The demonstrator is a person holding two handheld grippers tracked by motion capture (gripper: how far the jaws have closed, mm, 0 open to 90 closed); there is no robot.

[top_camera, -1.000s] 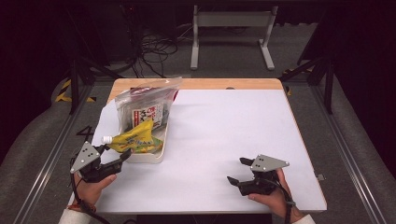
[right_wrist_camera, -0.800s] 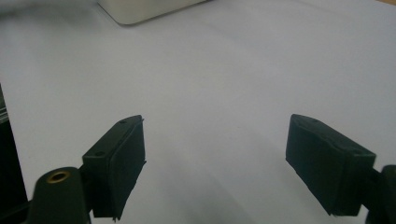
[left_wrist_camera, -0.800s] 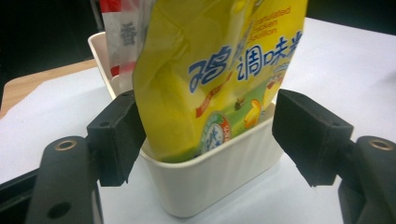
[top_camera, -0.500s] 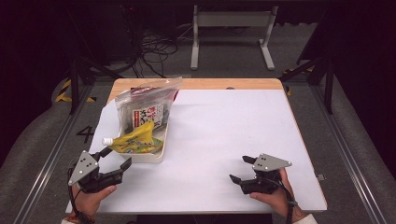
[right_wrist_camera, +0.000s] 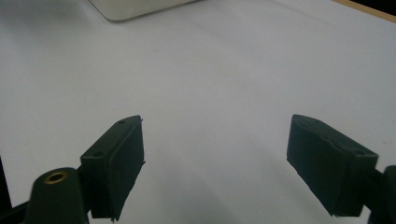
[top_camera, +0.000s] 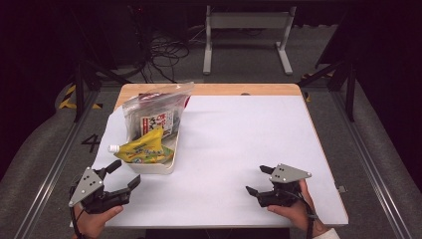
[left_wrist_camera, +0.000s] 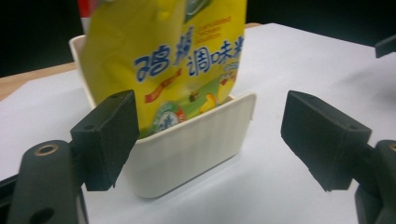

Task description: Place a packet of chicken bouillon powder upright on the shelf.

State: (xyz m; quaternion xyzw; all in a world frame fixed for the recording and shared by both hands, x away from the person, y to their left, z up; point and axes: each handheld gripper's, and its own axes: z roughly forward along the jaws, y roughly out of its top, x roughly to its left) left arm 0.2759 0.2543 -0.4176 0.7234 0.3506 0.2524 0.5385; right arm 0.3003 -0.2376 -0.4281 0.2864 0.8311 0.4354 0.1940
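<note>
Your left gripper sits at the near left corner of the bench, held in your left hand, with its jaws spread wide and nothing between them. It points up the bench toward the white tray, which stands just beyond the jaw tips without touching them. In the left gripper view, the tray's near wall lies between and beyond your two black jaws, nearer the left one, and the left gripper stays clear of it.

The tray sits on the left half of the bench, on the white sheet. A yellow pouch with a white cap lies tilted in the tray, its cap end poking out past the tray's left side. In the left gripper view the yellow pouch rises above the tray's rim, printed with blue characters. Behind it, a clear plastic bag with printed packets inside leans up out of the far end of the tray.

Your right gripper rests at the near right of the bench, held in your right hand, well apart from the tray. Its jaws are also wide open and empty. In the right gripper view, the right gripper looks across bare white sheet, with a corner of the tray at the top edge.
</note>
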